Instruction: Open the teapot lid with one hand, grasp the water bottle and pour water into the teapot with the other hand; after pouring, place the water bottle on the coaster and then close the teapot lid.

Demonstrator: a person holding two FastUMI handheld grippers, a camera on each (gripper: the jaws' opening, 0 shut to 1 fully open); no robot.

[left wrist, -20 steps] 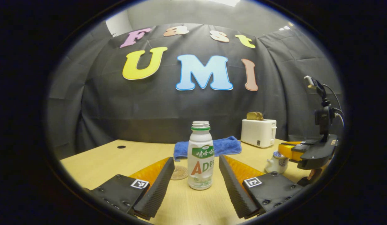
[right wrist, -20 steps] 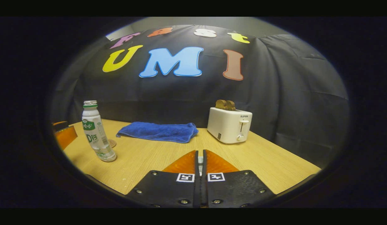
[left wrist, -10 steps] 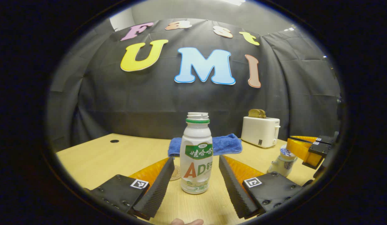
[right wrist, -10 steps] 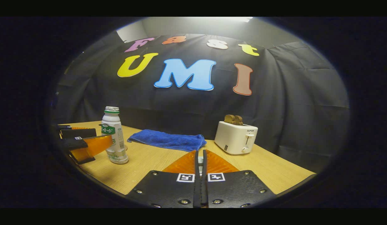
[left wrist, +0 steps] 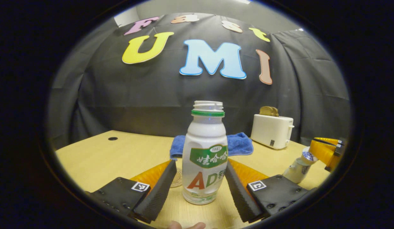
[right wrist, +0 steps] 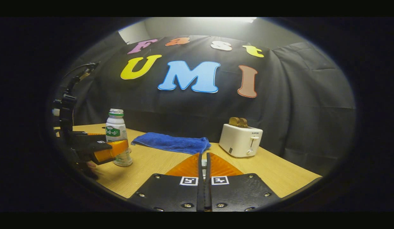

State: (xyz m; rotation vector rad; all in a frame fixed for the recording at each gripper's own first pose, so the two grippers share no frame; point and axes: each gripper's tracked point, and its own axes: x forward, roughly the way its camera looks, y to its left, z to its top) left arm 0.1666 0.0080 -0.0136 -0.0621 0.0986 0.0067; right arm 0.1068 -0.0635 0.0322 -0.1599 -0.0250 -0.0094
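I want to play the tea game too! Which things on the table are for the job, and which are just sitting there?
For the job:
water bottle, between the left tongs
teapot, its lid held by the right tongs
coaster, behind the bottle

Just lying about:
blue cloth
toaster with toast in it

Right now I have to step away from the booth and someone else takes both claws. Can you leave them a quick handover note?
Left claw: open, one finger on each side of the upright, uncapped water bottle, not yet closed on it.
Right claw: shut on a white sliver, apparently the teapot lid. The left gripper view puts it at the top of the teapot, with the lid not clearly lifted.
Coaster: on the table just behind the bottle, partly hidden.
Done: both claws are in position.
Left: lift the lid, grasp the bottle, pour, set the bottle on the coaster, close the lid.
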